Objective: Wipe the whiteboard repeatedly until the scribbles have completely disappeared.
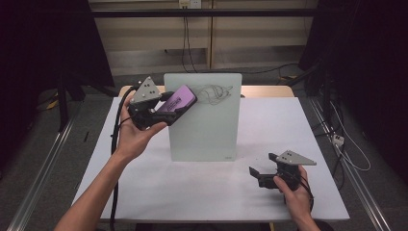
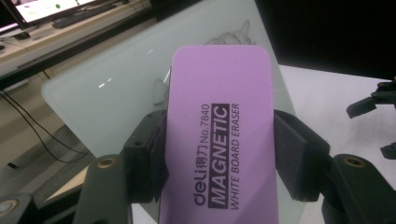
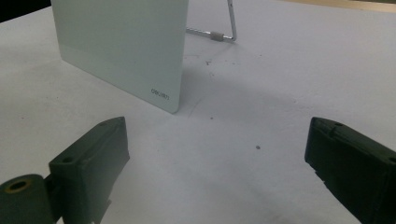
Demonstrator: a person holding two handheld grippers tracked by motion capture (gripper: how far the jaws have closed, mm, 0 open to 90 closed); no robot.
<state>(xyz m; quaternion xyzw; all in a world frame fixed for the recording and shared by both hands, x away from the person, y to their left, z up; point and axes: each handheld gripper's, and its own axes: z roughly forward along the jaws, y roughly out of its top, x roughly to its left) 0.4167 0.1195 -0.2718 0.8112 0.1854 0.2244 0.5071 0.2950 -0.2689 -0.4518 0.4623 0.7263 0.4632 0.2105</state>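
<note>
Partly hiding the scribble [image 1: 215, 91], left tongs [image 2: 219, 154] clamp eraser [image 2: 219, 135]; right tongs [image 3: 215, 163] apart.

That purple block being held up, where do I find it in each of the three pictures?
High view: the purple eraser sits upper left of centre, clamped in the left gripper, before the whiteboard.
Left gripper view: it stands centre, between the black jaws.
Right gripper view: not in it.
Shared landmark: the whiteboard.
</note>
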